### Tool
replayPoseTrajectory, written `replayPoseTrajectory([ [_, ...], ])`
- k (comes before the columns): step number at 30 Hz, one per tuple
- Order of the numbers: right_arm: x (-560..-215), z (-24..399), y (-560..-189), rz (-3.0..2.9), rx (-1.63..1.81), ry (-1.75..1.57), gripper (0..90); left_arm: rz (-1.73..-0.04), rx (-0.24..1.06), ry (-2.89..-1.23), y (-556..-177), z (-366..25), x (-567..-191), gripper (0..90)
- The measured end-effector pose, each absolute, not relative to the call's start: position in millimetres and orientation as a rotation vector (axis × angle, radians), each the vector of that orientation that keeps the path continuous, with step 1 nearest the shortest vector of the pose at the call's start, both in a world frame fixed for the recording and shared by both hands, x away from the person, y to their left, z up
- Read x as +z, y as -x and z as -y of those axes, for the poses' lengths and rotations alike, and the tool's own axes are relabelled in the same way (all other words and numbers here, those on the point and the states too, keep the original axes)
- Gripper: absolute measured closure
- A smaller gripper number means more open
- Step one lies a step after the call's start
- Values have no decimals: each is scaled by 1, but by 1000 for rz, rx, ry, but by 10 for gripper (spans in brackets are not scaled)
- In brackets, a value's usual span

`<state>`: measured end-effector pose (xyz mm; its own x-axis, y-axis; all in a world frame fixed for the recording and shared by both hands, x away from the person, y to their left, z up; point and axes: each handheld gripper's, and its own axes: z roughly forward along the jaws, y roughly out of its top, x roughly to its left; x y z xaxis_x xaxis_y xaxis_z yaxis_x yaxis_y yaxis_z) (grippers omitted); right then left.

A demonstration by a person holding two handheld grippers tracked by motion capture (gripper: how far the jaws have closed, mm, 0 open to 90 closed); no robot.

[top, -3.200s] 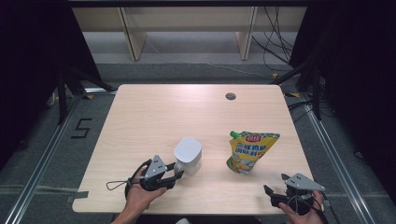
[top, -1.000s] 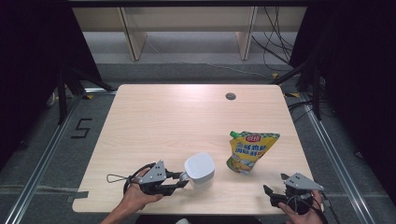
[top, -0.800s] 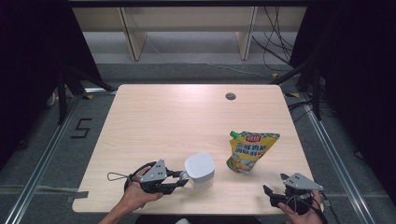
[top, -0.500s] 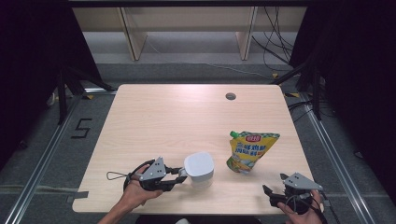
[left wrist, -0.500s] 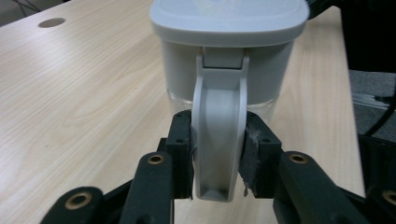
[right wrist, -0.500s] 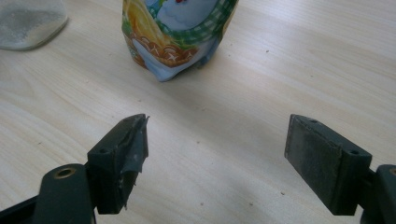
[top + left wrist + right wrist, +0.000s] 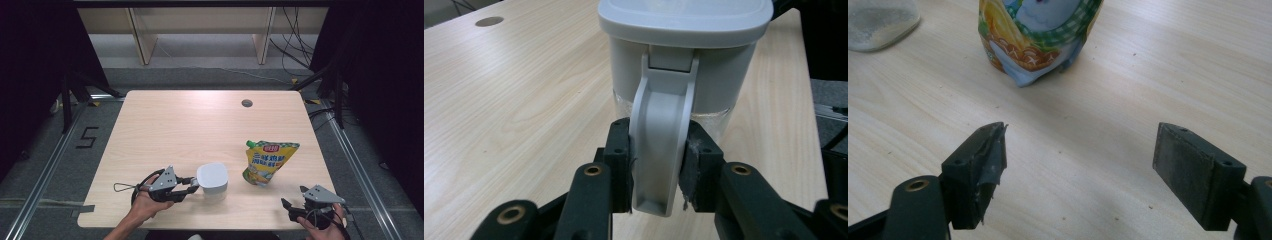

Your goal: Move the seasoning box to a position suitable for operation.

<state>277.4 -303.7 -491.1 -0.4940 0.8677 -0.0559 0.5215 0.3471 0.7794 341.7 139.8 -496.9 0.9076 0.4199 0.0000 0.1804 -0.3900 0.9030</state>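
A grey-white lidded container with a clear lower body stands near the table's front edge, left of centre. My left gripper comes at it from the left. In the left gripper view my left gripper is shut on the container's curved grey handle, both pads pressed on its sides. The jaws have just been closing a little on that handle. A yellow printed pouch with a green cap stands right of the container. My right gripper rests open at the front right. Its jaws are wide apart, with the pouch ahead of them.
The pale wooden table has a round cable hole at the back right. Wooden shelf legs and loose cables lie on the floor beyond it. A "5" mark is on the floor at the left. The container's clear base is at the right gripper view's upper left.
Since the oldest frame my left gripper and the container have shifted right and toward the front edge. Over the last second almost nothing has moved. The right gripper has stayed put.
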Motion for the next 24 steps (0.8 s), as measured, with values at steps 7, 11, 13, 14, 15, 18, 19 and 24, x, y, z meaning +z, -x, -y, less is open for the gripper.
replayPoseTrajectory([
  [7, -491, 303, -278, -2148, 993, -1208, 224, -418, 253, -1972, -344, -137, -498, 681],
  [11, -491, 304, -277, -2149, 990, -1205, 224, -461, 286, -1988, -346, -138, -499, 580],
  [13, -491, 304, -277, -2157, 996, -1216, 223, -468, 259, -1972, -347, -138, -500, 548],
  [14, -491, 305, -278, -2149, 997, -1201, 224, -453, 280, -1979, -346, -138, -499, 558],
  [15, -491, 305, -278, -2149, 997, -1201, 224, -453, 280, -1979, -346, -138, -499, 565],
  [18, -491, 304, -278, -2163, 1005, -1226, 223, -436, 297, -1986, -343, -138, -497, 565],
  [19, -491, 305, -278, -2164, 1002, -1225, 224, -439, 305, -1983, -343, -138, -496, 557],
  [24, -492, 305, -278, -2166, 1010, -1222, 223, -476, 271, -1955, -339, -143, -490, 448],
])
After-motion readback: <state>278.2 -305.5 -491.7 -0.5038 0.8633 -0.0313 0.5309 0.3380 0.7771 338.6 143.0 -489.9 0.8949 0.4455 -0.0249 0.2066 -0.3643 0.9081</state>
